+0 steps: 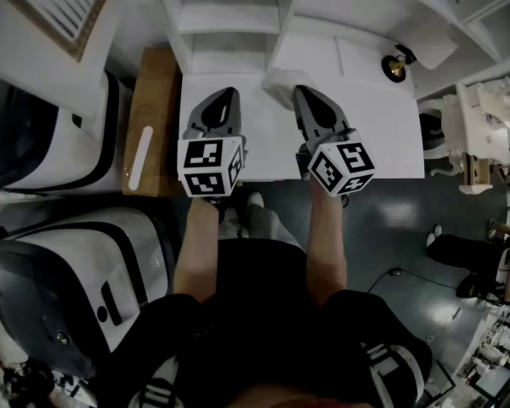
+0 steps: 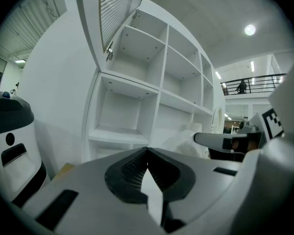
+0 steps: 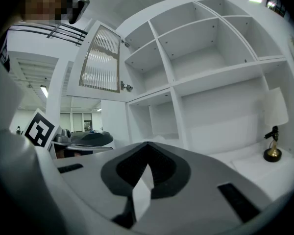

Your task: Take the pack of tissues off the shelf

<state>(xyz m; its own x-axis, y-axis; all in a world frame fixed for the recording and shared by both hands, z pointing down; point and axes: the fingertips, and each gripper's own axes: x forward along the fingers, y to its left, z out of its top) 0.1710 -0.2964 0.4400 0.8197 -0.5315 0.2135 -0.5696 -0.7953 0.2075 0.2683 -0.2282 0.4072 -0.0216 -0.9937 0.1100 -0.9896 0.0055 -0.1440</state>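
Left gripper (image 1: 229, 93) and right gripper (image 1: 300, 93) sit side by side at the centre of the head view. Each has its jaws fully together, and each gripper view shows the pads meeting with nothing visible between them.

Shelf unit (image 2: 159, 94): white, open compartments. It fills the upper half of both gripper views.

Pack of tissues (image 1: 277, 82): a white, rounded lump on the low shelf surface, centre of the head view. It lies just above and left of the right gripper's tip, touching it or nearly so. The left gripper view shows it right of centre, against that same tip. Whether any wrapper is pinched cannot be determined.

Brass ornament (image 1: 394, 66): small, upper right of the head view, well apart from the pack.

Handling, judged: the pack looks light, soft and compressible, with a film wrapper that is probably slippery. Grip across its short width at mid-body, with the jaws opened first. A corner pinch is likely to slip.

Orientation: the long axis appears to run roughly left to right in the head view. The gripper hides one end, so this remains uncertain.
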